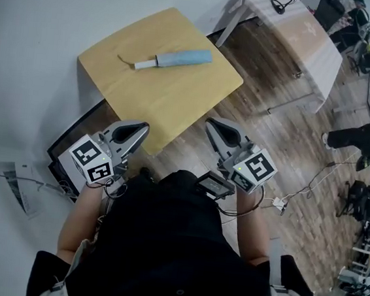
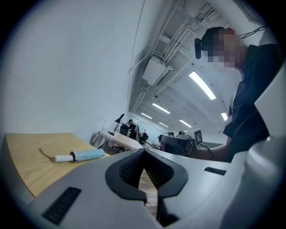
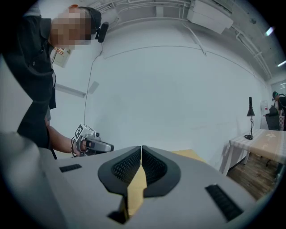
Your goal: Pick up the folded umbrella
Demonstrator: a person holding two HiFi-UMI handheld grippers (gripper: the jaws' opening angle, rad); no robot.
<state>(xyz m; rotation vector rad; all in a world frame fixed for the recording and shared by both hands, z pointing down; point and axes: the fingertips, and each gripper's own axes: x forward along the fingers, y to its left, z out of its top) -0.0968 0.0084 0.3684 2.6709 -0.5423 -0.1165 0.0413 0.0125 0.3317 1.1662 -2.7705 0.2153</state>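
The folded umbrella [image 1: 174, 59], pale blue with a white handle and a thin strap, lies flat on the square yellow table [image 1: 176, 110]. Both grippers hang in front of the table's near corner, well short of the umbrella. My left gripper [image 1: 144, 128] points at the table's near left edge with its jaws together and nothing between them. My right gripper [image 1: 211, 123] is level with the near right edge, jaws likewise together and empty. In the left gripper view the umbrella [image 2: 82, 155] lies ahead to the left of the left gripper [image 2: 143, 151]. The right gripper [image 3: 141, 147] faces a white wall.
A dark framed panel [image 1: 67, 139] leans under the table's left side. A long white table [image 1: 302, 31] with a desk lamp stands at the back right. Cables and an adapter [image 1: 278, 202] lie on the wood floor. Papers [image 1: 20, 186] lie at the left. A seated person [image 1: 363, 140] is at the far right.
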